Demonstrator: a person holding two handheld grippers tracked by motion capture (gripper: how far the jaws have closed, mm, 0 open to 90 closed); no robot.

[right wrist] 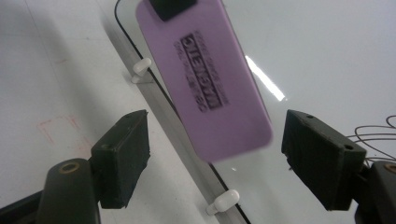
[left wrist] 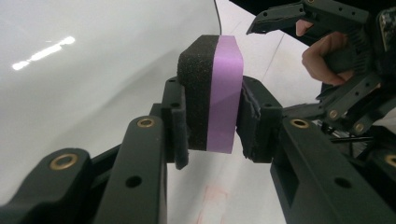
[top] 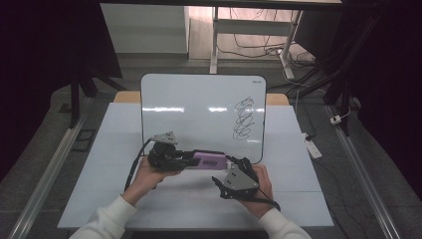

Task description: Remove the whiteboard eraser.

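A purple eraser (top: 209, 159) with a black felt side is held over the near edge of the whiteboard (top: 199, 99). My left gripper (top: 191, 159) is shut on one end of it; in the left gripper view the pads clamp the eraser (left wrist: 219, 93) on its felt face and its purple face. My right gripper (top: 223, 169) stands open at the other end. In the right gripper view the eraser (right wrist: 205, 74), printed "MAGNETIC", hangs between and beyond the wide-apart pads (right wrist: 123, 154) without touching them. A black scribble (top: 243, 118) marks the board's right half.
The whiteboard lies on a white tabletop (top: 124, 199), its rim carrying small white pegs (right wrist: 224, 200). A power strip (top: 313, 148) and cables lie on the floor to the right. Desk legs (top: 214, 45) stand behind the table.
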